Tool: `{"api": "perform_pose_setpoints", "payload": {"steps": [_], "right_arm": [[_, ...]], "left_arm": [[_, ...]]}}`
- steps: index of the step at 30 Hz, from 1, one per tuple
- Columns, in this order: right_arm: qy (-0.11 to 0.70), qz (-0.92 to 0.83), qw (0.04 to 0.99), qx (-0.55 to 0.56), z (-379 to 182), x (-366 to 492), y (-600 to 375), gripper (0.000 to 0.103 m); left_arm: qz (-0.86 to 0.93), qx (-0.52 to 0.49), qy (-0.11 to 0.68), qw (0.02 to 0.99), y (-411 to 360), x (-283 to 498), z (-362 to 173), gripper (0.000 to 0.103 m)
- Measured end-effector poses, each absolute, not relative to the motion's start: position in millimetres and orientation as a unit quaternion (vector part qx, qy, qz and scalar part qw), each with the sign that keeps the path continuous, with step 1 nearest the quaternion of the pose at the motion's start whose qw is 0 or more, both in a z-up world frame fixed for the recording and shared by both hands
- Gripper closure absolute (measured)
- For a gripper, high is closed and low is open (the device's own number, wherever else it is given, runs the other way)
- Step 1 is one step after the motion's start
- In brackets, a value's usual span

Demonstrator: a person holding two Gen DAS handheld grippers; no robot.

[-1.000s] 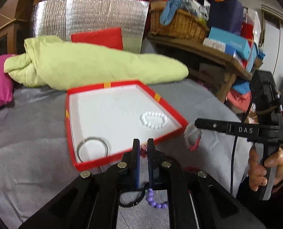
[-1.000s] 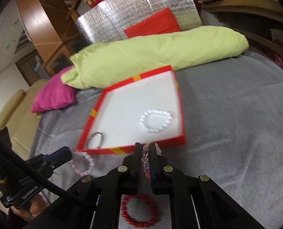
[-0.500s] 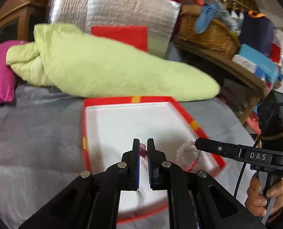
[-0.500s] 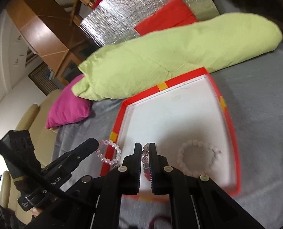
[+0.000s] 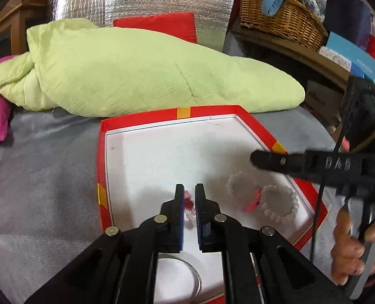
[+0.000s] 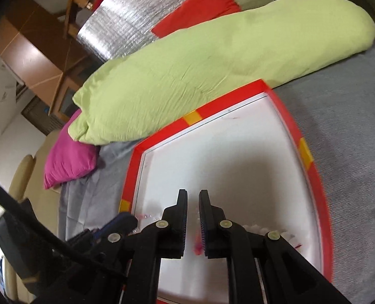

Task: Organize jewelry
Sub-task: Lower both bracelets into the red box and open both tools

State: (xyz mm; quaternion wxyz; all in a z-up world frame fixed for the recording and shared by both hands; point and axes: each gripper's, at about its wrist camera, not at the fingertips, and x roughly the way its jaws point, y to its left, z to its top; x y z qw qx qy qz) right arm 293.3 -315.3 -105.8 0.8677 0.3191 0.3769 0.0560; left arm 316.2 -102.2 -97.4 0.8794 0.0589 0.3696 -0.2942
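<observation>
Over the tray [image 5: 104, 152], the left hand-held gripper [image 5: 189, 197] pinches a bracelet [image 5: 187, 202]. The right hand-held gripper [image 6: 193, 202] has just opened, its bracelet [image 5: 240, 190] dropping onto the white one [image 5: 281, 202]; they may tangle.

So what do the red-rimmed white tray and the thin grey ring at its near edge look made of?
Red-rimmed white tray: looks like matt cardboard, with thin folded walls and yellow taped patches. Thin grey ring: probably polished metal, given its fine wire-like line with a bright glint, though it is mostly hidden.

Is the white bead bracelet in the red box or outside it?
Inside. The white bead bracelet lies on the white floor within the red box rim.
</observation>
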Motion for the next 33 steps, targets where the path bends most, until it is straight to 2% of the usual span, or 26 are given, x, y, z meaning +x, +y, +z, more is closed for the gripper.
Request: {"api": "perform_pose_setpoints", "payload": {"steps": [1,3,4,8,12,13,17,19,24,33], "right_arm": [[0.373,0.052,0.868,0.323,-104.1,290.3,-318.5,0.076],[0.36,0.044,0.874,0.323,-98.7,282.3,-323.5,0.061],[0.353,0.04,0.879,0.319,-95.0,277.7,-325.6,0.061],[0.35,0.034,0.879,0.321,-89.2,266.2,-333.1,0.061],[0.349,0.028,0.88,0.32,-84.0,252.6,-337.2,0.061],[0.349,0.029,0.881,0.318,-82.7,249.1,-336.7,0.061],[0.343,0.03,0.891,0.297,-73.9,232.7,-330.0,0.061],[0.342,0.029,0.897,0.278,-69.0,223.2,-324.2,0.061],[0.34,0.03,0.906,0.249,-62.9,197.2,-317.5,0.061],[0.336,0.01,0.913,0.231,-57.7,136.9,-327.4,0.059]], "left_arm": [[-0.292,0.065,0.37,0.88,-102.5,314.2,-97.6,0.091],[-0.284,0.071,0.368,0.882,-101.2,311.3,-97.5,0.084],[-0.282,0.071,0.367,0.884,-99.7,309.6,-97.2,0.081],[-0.272,0.07,0.363,0.888,-93.1,300.6,-94.6,0.077],[-0.263,0.077,0.352,0.895,-90.0,285.4,-89.1,0.054],[-0.262,0.08,0.348,0.897,-89.0,280.4,-87.6,0.052],[-0.258,0.08,0.338,0.902,-82.3,262.2,-80.8,0.05],[-0.248,0.082,0.335,0.905,-79.1,254.2,-79.0,0.044],[-0.234,0.106,0.323,0.911,-72.7,232.6,-76.7,0.038],[-0.198,0.117,0.313,0.921,-54.1,196.9,-73.1,0.037]]}}
